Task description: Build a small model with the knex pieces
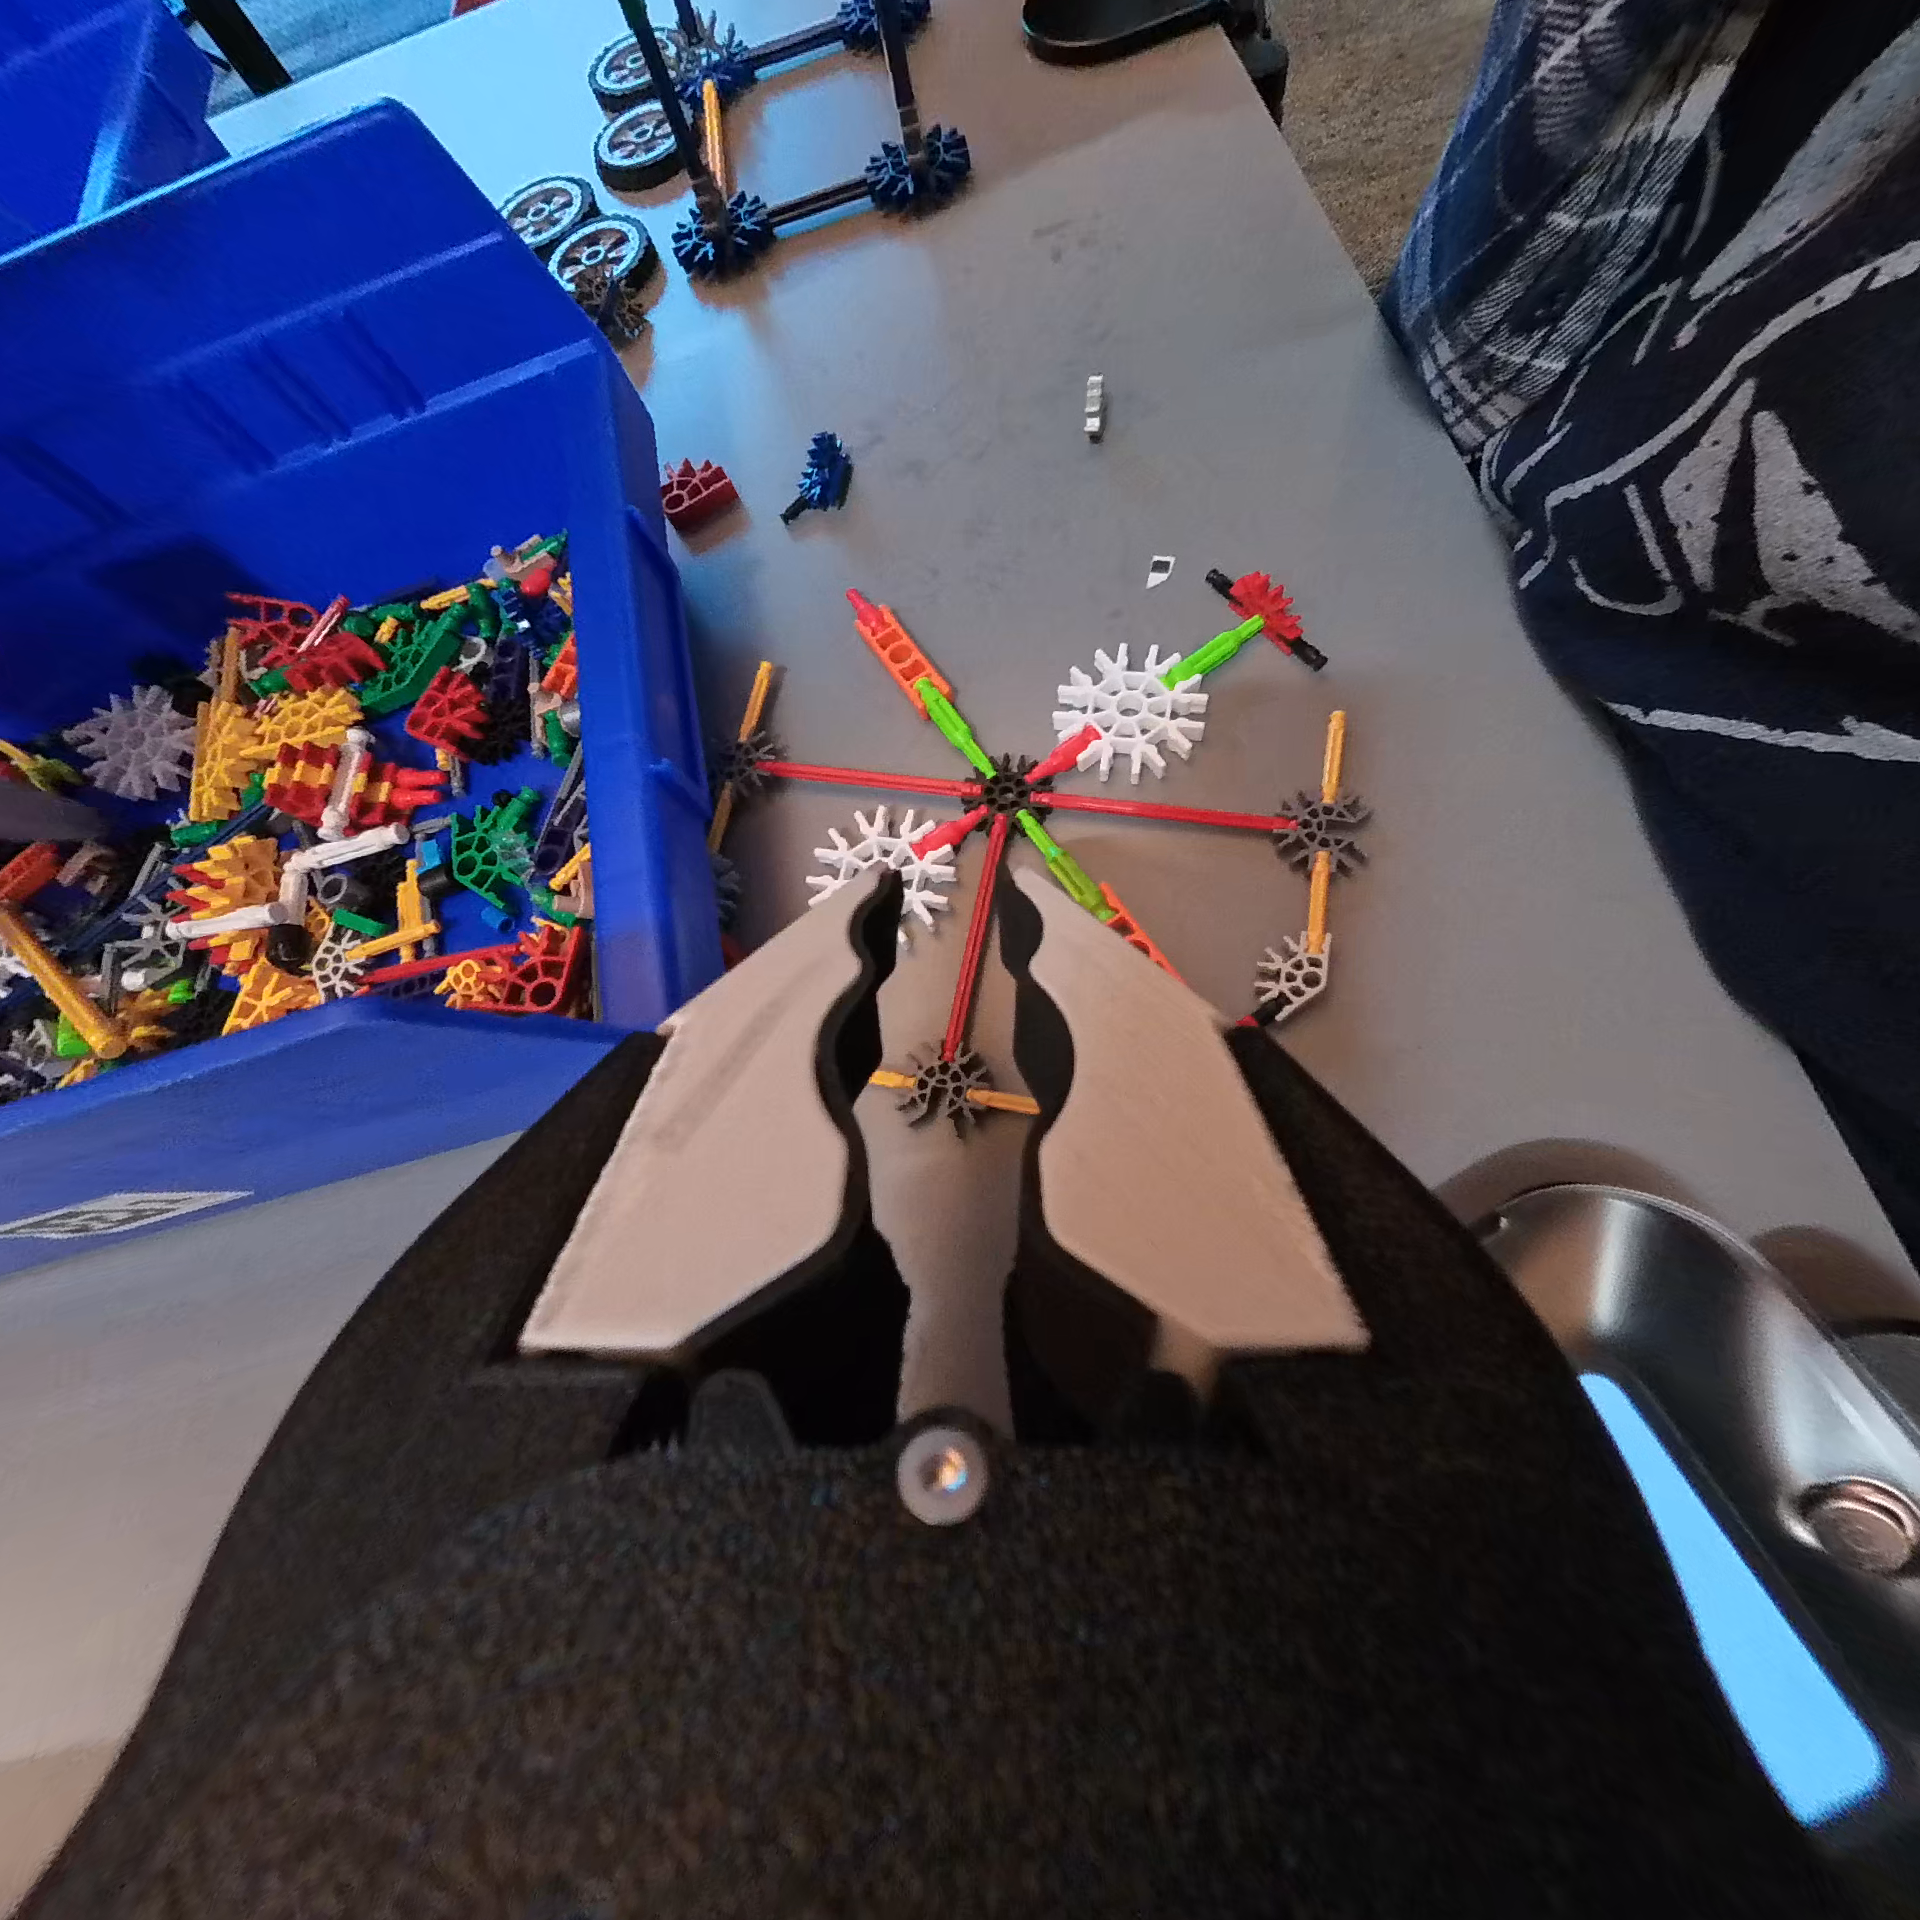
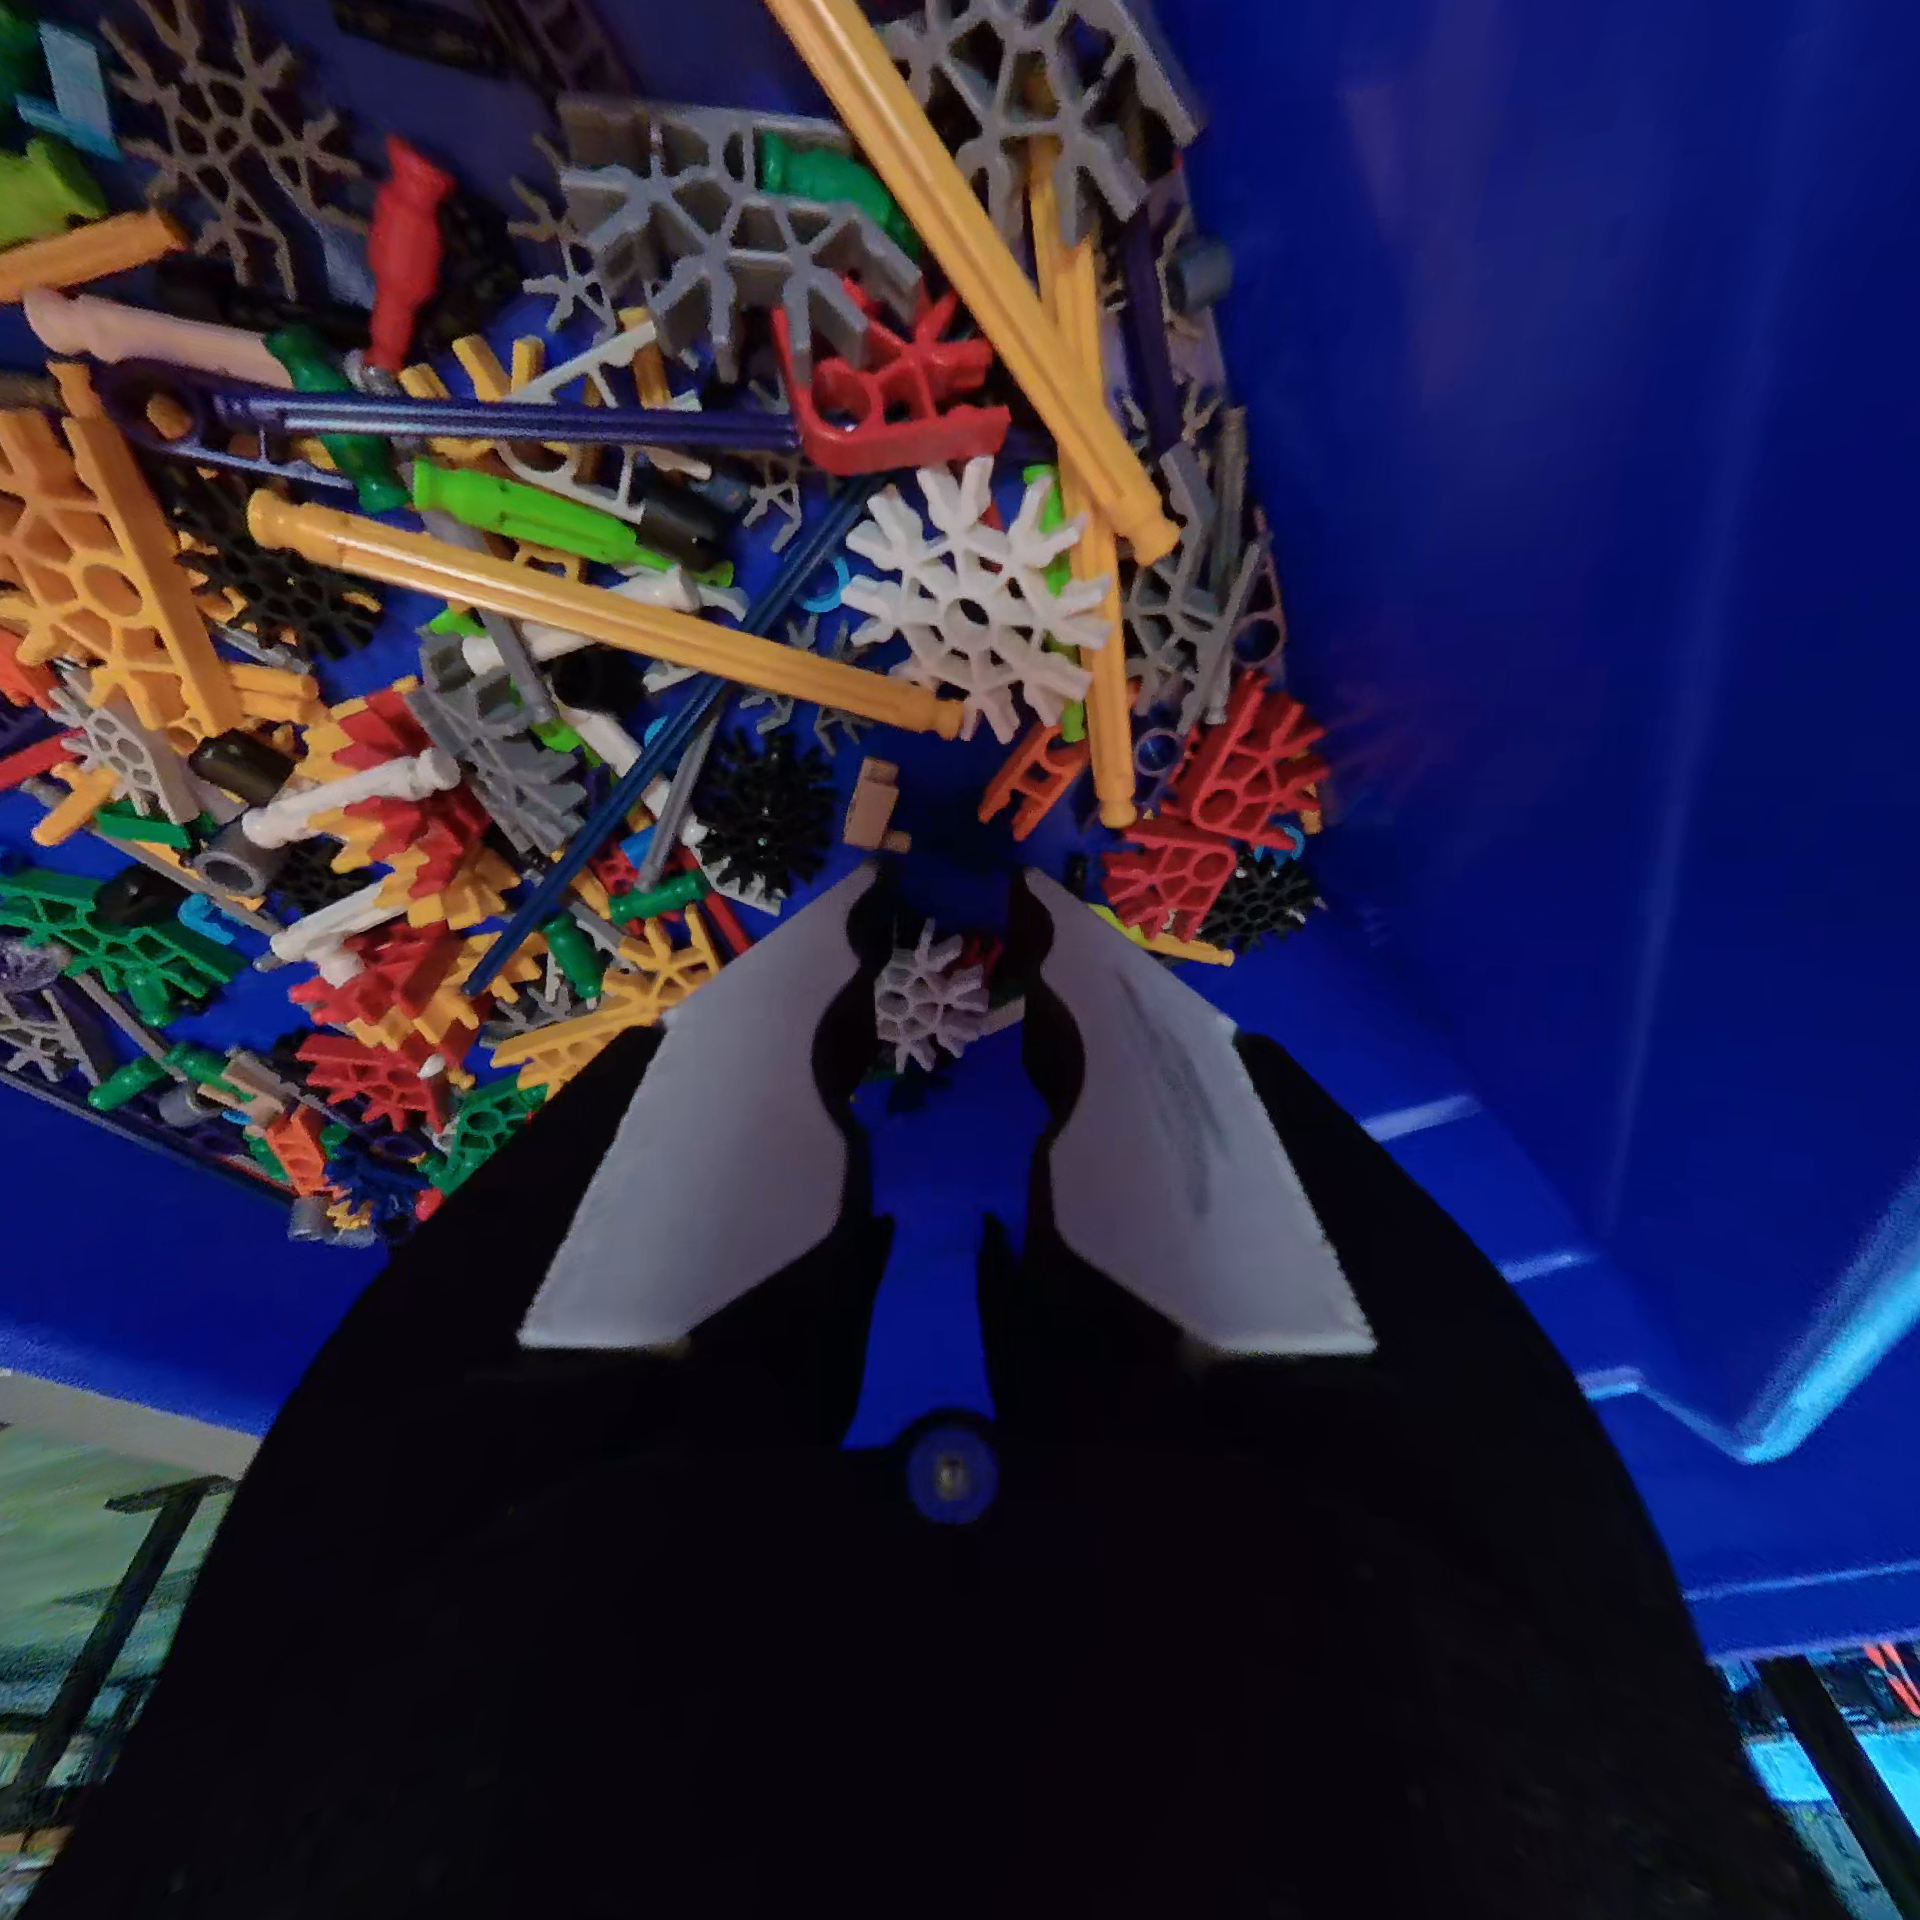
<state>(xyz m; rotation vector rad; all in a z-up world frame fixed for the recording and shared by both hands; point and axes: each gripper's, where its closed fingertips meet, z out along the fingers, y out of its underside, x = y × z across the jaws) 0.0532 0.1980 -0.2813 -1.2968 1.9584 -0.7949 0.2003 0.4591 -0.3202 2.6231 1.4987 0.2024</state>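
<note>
Bin: blue bin (image 1: 343, 416) sat at the table's left, its floor heaped with mixed rods and connectors; its wall stood just left of the wheel.
Wheel: flat spoked wheel (image 1: 1006, 792) lay on the grey table (image 1: 1143, 312), red and green rods radiating from a black hub.
Left gripper: left gripper (image 1: 948, 885) hovered over the wheel, jaws part open, holding nothing; a red spoke (image 1: 971, 945) and black connector (image 1: 945, 1086) showed between its fingers.
Clutter: red piece (image 1: 698, 494), blue connector (image 1: 823, 473) and a wheeled frame (image 1: 790, 125) lay beyond.
Room: bare table right of the wheel, to the edge beside a person's dark clothing (image 1: 1714, 416).
Right gripper: right gripper (image 2: 951, 894), seen only in its own view, was inside the bin, jaws part open, grasp uncertain; a pale lilac connector (image 2: 928, 997) sat between the fingers, contact unclear.
Bin interior: yellow rods (image 2: 613, 613) and a white connector (image 2: 977, 597) ahead; blue wall (image 2: 1558, 520) close on the right.
</note>
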